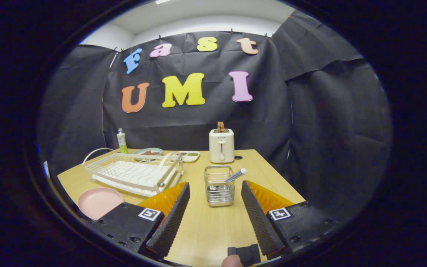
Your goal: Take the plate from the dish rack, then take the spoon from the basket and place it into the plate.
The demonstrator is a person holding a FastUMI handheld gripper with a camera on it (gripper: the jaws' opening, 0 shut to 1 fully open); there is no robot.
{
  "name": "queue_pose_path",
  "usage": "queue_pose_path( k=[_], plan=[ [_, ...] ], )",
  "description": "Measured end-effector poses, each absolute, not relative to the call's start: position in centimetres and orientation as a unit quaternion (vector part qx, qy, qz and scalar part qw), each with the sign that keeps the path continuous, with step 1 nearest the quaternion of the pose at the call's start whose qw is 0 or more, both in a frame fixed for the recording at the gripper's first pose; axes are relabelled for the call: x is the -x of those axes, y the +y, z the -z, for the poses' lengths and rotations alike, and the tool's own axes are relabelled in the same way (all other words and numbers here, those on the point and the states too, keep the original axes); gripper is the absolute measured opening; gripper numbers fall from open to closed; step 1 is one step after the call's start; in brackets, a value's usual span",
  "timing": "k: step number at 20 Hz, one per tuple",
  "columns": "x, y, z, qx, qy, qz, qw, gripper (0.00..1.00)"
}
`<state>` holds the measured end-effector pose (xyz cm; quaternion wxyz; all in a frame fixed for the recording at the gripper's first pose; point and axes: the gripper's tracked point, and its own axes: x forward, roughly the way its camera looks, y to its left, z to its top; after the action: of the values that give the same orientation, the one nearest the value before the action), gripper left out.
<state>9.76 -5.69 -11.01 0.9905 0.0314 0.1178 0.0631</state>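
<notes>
Gripper view: my gripper [215,185] is spread wide, empty, over the pale wooden table [206,230]. One round pink plate [98,202] lies beside the white wire dish rack [133,172]; one spoon [235,175] leans in the metal wire basket [219,185] ahead. One cream toaster [221,145] stands beyond.

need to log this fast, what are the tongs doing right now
Tongs: open, holding nothing, fingers spread either side of the wire basket just ahead, with the spoon in it.

One plate [99,202], one dish rack [133,172], one basket [219,190], one spoon [235,175], one toaster [221,145].
</notes>
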Motion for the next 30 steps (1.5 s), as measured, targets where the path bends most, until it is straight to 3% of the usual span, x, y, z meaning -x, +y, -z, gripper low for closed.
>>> queue_pose_path(
  k=[7,15,20,25,30],
  plan=[
    [-16.2,-7.1,12.7,-0.055,0.128,-0.080,0.987,0.86],
    [-19.0,-5.8,13.4,-0.093,0.152,-0.102,0.979,0.54],
    [-19.6,-5.5,13.1,-0.136,0.166,-0.110,0.971,0.25],
    [-19.4,-4.4,12.1,-0.140,0.179,-0.129,0.965,0.14],
    [-18.6,-5.0,9.8,-0.102,0.173,-0.114,0.973,0.10]
  ],
)
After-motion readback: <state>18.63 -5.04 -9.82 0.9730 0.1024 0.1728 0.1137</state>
